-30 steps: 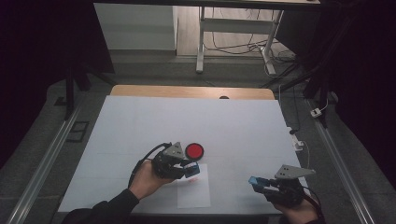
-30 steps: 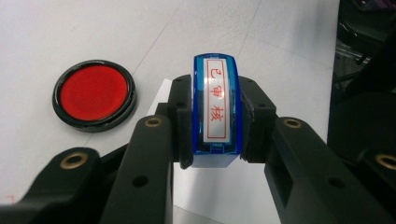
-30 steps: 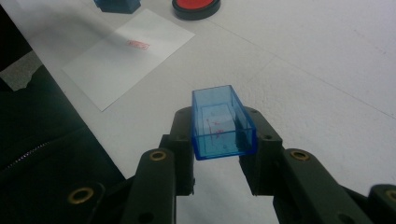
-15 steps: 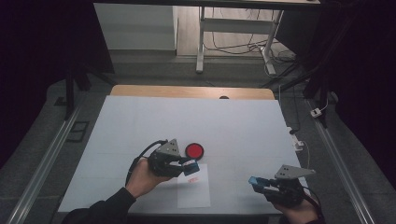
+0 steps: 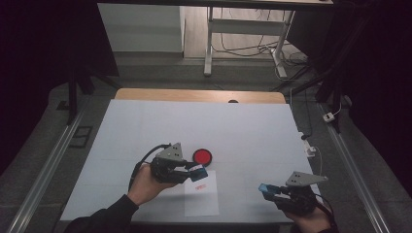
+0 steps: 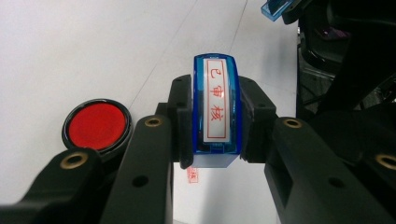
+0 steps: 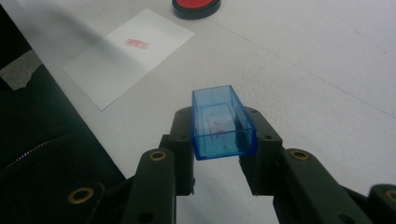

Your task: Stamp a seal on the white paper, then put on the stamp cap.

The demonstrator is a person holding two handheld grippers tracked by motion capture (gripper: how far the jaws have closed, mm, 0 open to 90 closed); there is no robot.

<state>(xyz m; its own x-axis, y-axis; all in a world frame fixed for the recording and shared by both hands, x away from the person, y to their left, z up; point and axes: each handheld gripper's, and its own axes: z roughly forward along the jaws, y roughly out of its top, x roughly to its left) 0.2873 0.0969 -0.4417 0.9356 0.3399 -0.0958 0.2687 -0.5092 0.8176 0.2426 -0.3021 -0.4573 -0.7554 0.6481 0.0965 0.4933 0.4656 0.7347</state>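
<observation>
The left gripper (image 5: 197, 171) hangs over the white surface (image 5: 243, 131), its fingers (image 6: 183, 122) clamped on a blue stamp (image 6: 216, 110). In the left gripper view the stamp sits between the 2 fingers, its white label with red characters in a red frame facing the camera. Just beside it on the surface lies a round red ink pad (image 5: 202, 156) in a black rim, near the gripper's tip. Below the stamp lies a white sheet of paper (image 5: 201, 201) bearing 1 small red print (image 5: 198, 185) near its upper edge.

The right gripper (image 5: 268, 189) sits well apart, near the lower right edge of the surface. Its fingers (image 7: 184, 130) are closed on a clear blue stamp cap (image 7: 223, 122), open side toward the camera, held above the surface
</observation>
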